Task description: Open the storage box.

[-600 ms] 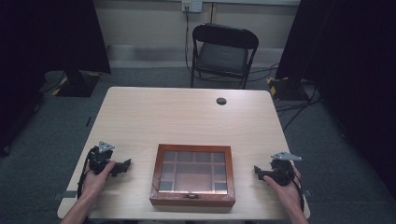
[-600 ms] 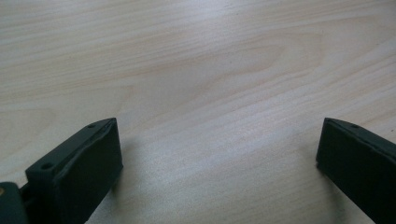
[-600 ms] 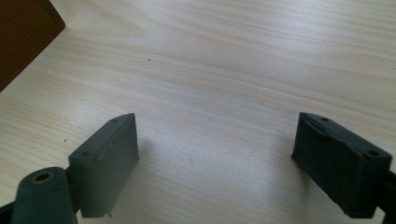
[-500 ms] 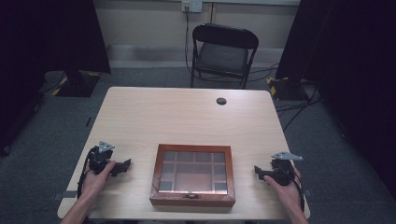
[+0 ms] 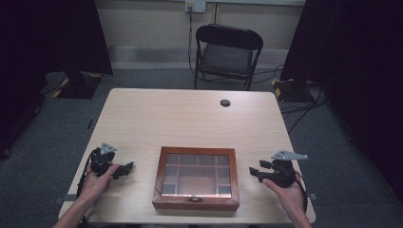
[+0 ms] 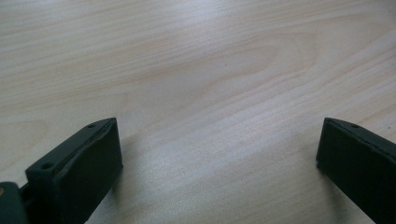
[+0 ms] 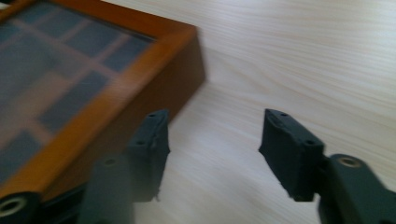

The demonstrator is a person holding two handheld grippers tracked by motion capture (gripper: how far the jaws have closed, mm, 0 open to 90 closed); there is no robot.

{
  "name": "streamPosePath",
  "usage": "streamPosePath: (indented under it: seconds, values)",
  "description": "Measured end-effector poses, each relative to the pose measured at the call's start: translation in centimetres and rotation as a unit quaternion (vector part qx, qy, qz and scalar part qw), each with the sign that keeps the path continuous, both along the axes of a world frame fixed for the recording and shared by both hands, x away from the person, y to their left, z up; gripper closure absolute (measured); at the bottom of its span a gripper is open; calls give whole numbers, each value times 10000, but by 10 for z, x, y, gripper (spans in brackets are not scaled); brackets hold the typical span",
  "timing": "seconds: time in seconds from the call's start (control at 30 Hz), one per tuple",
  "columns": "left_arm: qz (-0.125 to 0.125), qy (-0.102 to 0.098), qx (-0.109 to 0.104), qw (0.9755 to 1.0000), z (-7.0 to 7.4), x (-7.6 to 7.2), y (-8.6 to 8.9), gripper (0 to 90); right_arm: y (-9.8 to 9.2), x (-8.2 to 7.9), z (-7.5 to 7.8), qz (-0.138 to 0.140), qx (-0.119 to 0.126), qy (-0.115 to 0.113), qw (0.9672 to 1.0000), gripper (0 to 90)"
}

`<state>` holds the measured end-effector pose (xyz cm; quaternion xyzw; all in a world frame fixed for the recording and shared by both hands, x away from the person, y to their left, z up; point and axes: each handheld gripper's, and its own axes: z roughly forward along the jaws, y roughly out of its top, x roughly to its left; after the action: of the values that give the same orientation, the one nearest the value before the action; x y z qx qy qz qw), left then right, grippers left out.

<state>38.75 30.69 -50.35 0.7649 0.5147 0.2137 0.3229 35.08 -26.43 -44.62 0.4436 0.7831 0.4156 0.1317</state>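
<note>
Both pairs of jaws stand wide apart, holding nothing. The left gripper (image 5: 124, 169) and right gripper (image 5: 255, 172) flank a brown wooden glass-lidded box (image 5: 196, 177), lying shut near the front edge of the pale wooden table (image 5: 180, 118).

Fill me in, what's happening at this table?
A person sits at a wooden table with a tool in each hand, either side of a closed wooden box with a glass grid lid. The left tool and right tool are both open, holding nothing, and point inward at the box. Neither touches it. The right tool is beside the box's corner.
</note>
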Motion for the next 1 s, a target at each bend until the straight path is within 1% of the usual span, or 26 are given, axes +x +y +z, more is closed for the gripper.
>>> streamPosePath:
  seconds: [0.03,0.07,0.1,0.13,0.17,0.2,0.23,0.27,0.3,0.37,0.43,0.47,0.53,0.6,0.63,0.67,0.7,0.73,0.77,0.8,0.83,0.87,0.9,0.93,0.97,1.0]
  values:
    - [3,-5,-20,10000,0,0,0,0,10,-4,8,287,47,-15,9996,509]
    - [0,-1,-4,10000,0,0,0,0,10,-4,8,287,47,-15,9996,509]
    - [-5,1,1,10000,0,0,0,0,20,-7,15,515,101,-47,9986,534]
    - [1,0,-12,10000,0,0,0,0,20,-7,15,515,101,-47,9986,534]
    - [6,0,-18,10000,0,0,0,0,24,-8,18,606,110,-71,9981,548]
    - [5,0,-17,10000,0,0,0,0,32,-9,22,774,181,-79,9968,561]
    - [6,-1,-18,10000,0,0,0,0,37,-10,24,864,210,-70,9960,575]
    - [5,-1,-18,10000,0,0,0,0,43,-11,26,997,193,-88,9948,585]
    - [-2,-1,-12,10000,0,0,0,0,52,-11,29,1161,231,-67,9929,590]
    - [-2,-2,-12,10000,0,0,0,0,63,-12,31,1333,229,-69,9908,609]
    - [-4,-6,-17,10000,0,0,0,0,76,-12,33,1560,298,-34,9873,624]
    - [-5,-1,-13,10000,0,0,0,0,86,-12,33,1730,374,-15,9842,640]
    - [-3,-6,-21,10000,0,0,0,0,97,-13,31,1916,421,6,9806,663]
    - [-4,-2,-14,10000,0,0,0,0,108,-16,28,2122,447,70,9762,686]
    - [-3,-2,-15,10000,0,0,0,0,112,-17,27,2239,439,121,9735,692]
    - [-3,-6,-19,10000,0,0,0,0,119,-20,23,2418,473,195,9690,722]
    - [-4,-5,-17,10000,0,0,0,0,119,-20,23,2418,473,195,9690,722]
    - [-8,3,0,10000,0,0,0,0,122,-21,22,2475,470,229,9675,729]
    - [-2,-2,-14,10000,0,0,0,0,129,-23,18,2624,398,281,9637,746]
    - [-8,1,-2,10000,0,0,0,0,129,-23,18,2624,398,281,9637,746]
    - [-9,4,3,10000,0,0,0,0,135,-26,15,2770,374,326,9596,763]
    - [-9,5,2,10000,0,0,0,0,135,-26,15,2770,374,326,9596,763]
    - [-9,5,2,10000,0,0,0,0,137,-27,14,2810,371,344,9584,769]
    - [-3,-1,-16,10000,0,0,0,0,140,-28,14,2887,378,349,9560,778]
    - [-4,0,-12,10000,0,0,0,0,141,-29,13,2935,397,358,9545,782]
    - [0,-2,-16,10000,0,0,0,0,144,-30,12,3015,404,379,9519,791]
